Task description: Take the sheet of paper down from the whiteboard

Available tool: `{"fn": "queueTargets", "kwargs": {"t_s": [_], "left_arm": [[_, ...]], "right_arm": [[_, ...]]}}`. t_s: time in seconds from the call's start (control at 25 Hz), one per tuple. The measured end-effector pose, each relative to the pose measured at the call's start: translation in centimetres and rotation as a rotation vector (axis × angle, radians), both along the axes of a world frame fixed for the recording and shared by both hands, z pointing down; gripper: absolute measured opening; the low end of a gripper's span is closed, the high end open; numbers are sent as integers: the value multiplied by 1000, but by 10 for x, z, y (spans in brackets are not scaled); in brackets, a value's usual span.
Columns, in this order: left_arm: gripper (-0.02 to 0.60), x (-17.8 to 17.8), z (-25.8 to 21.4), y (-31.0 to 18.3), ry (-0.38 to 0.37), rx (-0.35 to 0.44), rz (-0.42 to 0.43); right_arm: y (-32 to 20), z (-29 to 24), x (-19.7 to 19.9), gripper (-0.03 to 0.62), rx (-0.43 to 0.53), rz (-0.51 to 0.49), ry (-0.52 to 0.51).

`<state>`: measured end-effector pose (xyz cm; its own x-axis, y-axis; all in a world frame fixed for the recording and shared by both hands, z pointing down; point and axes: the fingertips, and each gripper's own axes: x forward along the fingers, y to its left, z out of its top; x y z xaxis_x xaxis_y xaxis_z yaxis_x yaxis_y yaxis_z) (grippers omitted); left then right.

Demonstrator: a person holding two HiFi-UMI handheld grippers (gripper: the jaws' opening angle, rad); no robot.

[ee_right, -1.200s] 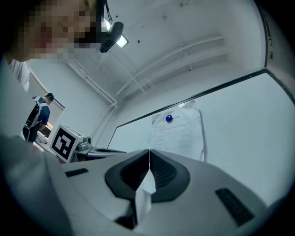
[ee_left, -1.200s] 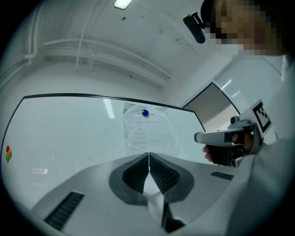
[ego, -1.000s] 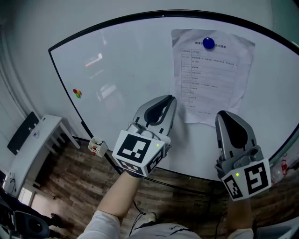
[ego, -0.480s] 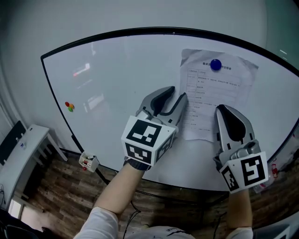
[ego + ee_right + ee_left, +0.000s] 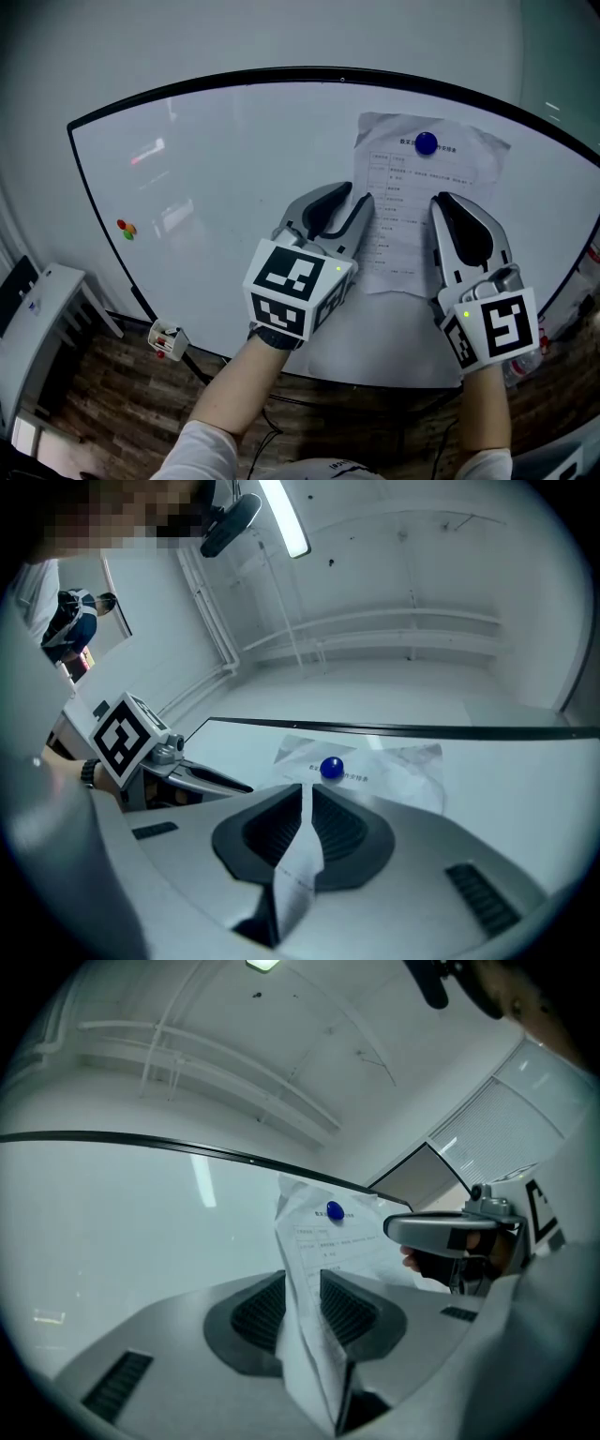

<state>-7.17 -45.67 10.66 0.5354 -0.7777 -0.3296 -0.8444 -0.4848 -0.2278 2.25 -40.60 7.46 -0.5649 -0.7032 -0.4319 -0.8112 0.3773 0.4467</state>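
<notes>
Both grippers have climbed the whiteboard (image 5: pixel 234 187) since a second ago, from under the sheet (image 5: pixel 412 216) to its lower sides. The sheet is hanging under the magnet (image 5: pixel 426 143), which is pinning its top middle. Its long axis is running up and down, with the heading toward the magnet and the lower edge pointing at the floor. Below-left of the magnet, the left gripper (image 5: pixel 356 195), pressed together before, is now standing spread. The sheet's left edge is bending out between its jaws, seemingly loose there. Below-right of the magnet, the right gripper (image 5: pixel 441 200) is pinching the sheet's right edge in a narrow slit while its jaws are opening.
</notes>
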Motion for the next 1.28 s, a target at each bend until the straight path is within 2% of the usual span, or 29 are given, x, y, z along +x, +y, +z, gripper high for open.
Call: {"fn": "queueTargets", "kwargs": {"t_s": [0.4,0.56,0.72,1.08,1.2,1.28], "left_arm": [[84,8,0,-3,-11,-14,22],[15,1,-1,-5,-4,-3,5],[14,-1,-2,-2,3,9,13],[14,0,-2,1,-3,38,15],[14,4,-3,-1,-3,46,15],[14,5,-3,-1,0,48,15]], "right_arm": [[-22,-31,-6,89,88,99,74],[-29,-42,-10,126,101,132,98],[-33,-46,-19,154,103,168,141],[-43,-49,-22,155,139,312,209],[-45,-51,-20,153,138,326,215],[-45,-52,-18,130,133,319,212]]}}
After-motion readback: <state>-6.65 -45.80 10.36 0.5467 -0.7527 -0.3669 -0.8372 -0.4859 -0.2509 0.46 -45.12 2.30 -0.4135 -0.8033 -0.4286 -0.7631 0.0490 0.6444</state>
